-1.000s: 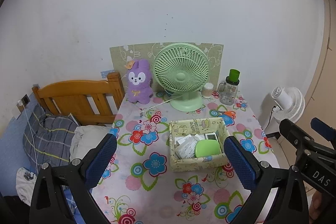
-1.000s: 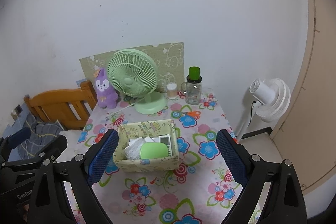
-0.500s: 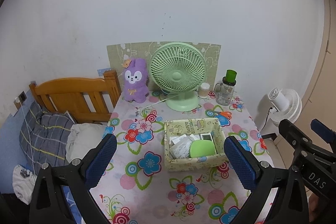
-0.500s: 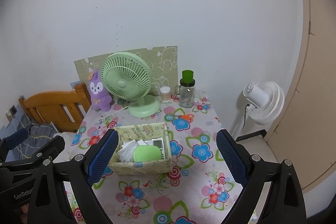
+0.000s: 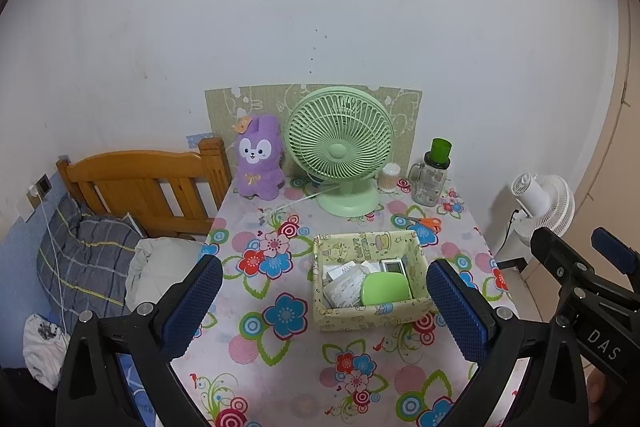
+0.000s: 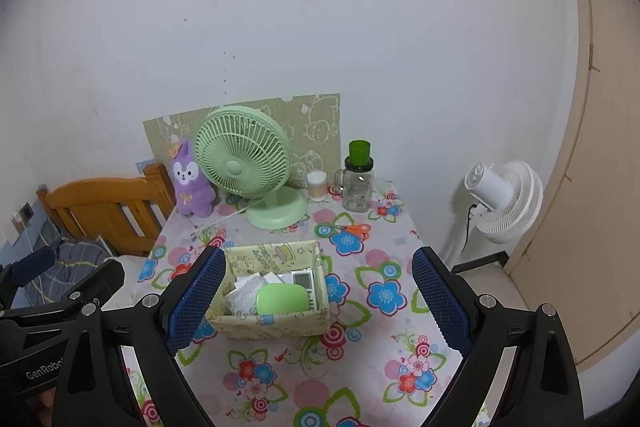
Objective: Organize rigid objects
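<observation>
Both grippers, left gripper [image 5: 324, 301] and right gripper [image 6: 318, 295], hover wide open and empty above the yellow-green storage box [image 5: 370, 311] on the floral table [image 5: 280, 359].

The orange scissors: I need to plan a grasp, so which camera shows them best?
Right wrist view: the scissors lie unobstructed, with handles and blades both distinct. In the left wrist view they appear smaller, behind the box.

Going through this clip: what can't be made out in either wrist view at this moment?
- Box contents: a green case and white packets cover whatever lies beneath, in both views.
- Jar contents: too small to tell.
- Table near edge: cut off by the frame and the left gripper.
- Right gripper: jaws wide, empty; hand hidden.
</observation>
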`<state>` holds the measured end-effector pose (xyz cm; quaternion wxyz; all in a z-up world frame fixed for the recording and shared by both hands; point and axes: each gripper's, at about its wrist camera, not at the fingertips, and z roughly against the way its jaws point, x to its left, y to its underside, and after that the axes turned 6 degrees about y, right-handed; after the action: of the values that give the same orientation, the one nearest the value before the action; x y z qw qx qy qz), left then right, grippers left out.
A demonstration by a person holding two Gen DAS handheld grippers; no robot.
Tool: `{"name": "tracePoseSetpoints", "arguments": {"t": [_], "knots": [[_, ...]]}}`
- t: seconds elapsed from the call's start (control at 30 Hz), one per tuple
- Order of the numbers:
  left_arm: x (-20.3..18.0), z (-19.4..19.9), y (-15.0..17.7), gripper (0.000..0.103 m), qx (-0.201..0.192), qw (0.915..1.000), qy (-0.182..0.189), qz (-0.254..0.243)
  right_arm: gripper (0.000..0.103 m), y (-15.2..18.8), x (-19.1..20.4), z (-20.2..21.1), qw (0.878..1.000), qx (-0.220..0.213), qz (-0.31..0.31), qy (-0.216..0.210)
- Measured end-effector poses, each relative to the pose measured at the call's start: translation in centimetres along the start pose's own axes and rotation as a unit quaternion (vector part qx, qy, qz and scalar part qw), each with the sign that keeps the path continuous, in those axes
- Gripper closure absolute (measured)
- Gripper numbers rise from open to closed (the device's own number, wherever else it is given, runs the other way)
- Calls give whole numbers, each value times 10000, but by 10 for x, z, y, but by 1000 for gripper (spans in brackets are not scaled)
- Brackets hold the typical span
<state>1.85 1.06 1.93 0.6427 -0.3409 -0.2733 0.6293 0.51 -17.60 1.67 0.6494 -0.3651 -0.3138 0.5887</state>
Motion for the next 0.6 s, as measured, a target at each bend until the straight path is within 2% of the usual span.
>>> {"name": "tracePoseSetpoints", "arguments": {"t": [0.6], "knots": [[-1,0,0,0,23,10000,-31,8,7,0,0,1,10000,0,23,13]]}}
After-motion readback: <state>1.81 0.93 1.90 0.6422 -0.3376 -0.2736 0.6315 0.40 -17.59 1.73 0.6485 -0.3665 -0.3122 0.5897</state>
